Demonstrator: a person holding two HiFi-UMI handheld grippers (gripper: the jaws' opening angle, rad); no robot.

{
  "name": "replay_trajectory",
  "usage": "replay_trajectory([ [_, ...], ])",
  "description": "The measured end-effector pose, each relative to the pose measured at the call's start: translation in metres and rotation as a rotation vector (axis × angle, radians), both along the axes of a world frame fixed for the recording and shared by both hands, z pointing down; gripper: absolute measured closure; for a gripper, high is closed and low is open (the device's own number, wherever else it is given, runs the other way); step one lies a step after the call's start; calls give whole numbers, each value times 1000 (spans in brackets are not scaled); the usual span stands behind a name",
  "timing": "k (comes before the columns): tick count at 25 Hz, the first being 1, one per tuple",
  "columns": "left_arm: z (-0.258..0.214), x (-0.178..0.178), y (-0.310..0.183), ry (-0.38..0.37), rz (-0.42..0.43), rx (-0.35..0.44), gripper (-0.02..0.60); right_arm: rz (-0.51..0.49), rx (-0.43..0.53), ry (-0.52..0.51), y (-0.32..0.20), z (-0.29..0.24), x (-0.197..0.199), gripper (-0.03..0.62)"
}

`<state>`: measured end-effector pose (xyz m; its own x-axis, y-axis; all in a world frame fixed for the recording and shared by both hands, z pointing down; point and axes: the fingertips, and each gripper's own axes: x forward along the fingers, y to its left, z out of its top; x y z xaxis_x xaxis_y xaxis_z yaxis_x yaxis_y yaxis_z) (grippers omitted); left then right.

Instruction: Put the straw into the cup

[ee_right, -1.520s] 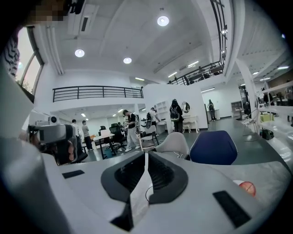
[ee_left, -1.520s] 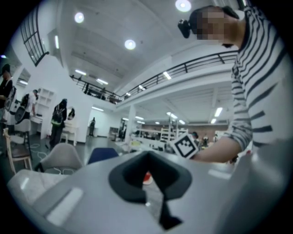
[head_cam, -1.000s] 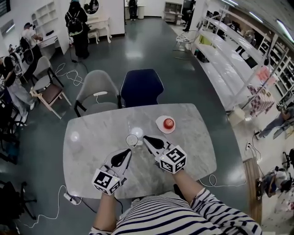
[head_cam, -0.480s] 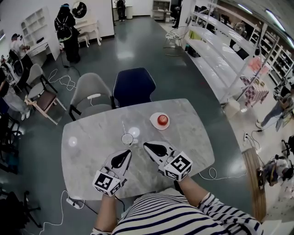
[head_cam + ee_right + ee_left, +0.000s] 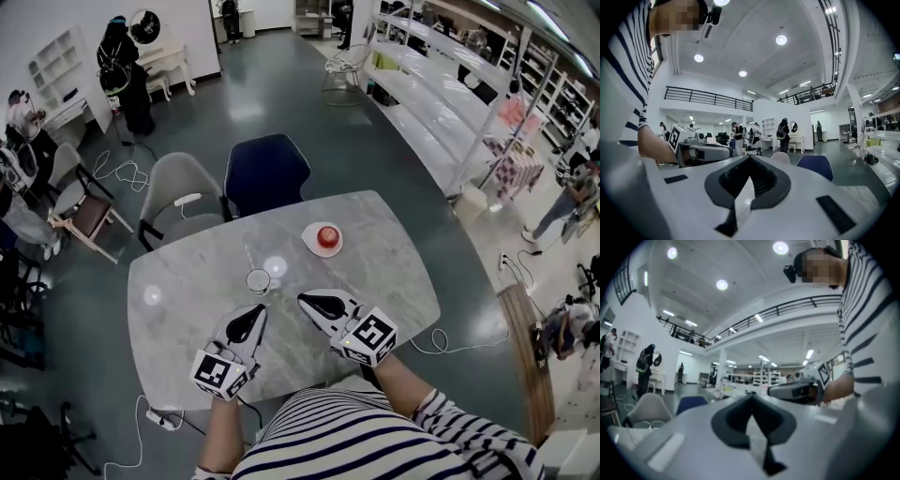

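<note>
A small clear cup (image 5: pixel 259 280) stands on the marble table (image 5: pixel 394 272), near its middle. A thin straw seems to rise from it, but it is too small to be sure. My left gripper (image 5: pixel 255 312) lies just in front of the cup, shut and holding nothing. To the cup's right and a little nearer to me, my right gripper (image 5: pixel 305 300) is also shut and holds nothing. In the left gripper view, the jaws (image 5: pixel 751 397) meet at a point. The right gripper view shows its jaws (image 5: pixel 749 158) doing the same. Neither gripper view shows the cup.
A red apple (image 5: pixel 326 235) sits on a small white plate (image 5: pixel 310 244) at the far right of the table. A grey chair (image 5: pixel 183 192) and a dark blue chair (image 5: pixel 265 173) stand at the table's far side. People stand by desks at the far left.
My right gripper has drawn back from the cup toward me. The left gripper has hardly moved. The head view has shifted slightly.
</note>
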<state>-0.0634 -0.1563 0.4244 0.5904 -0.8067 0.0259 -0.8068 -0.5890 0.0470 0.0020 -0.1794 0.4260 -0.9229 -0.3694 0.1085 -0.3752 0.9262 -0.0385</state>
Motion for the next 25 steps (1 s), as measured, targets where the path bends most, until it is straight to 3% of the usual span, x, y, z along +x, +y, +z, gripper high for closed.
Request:
replay_trajectory([
  [25, 7, 6, 0, -6, 24, -25, 574, 21, -1, 29, -5, 7, 9, 589],
])
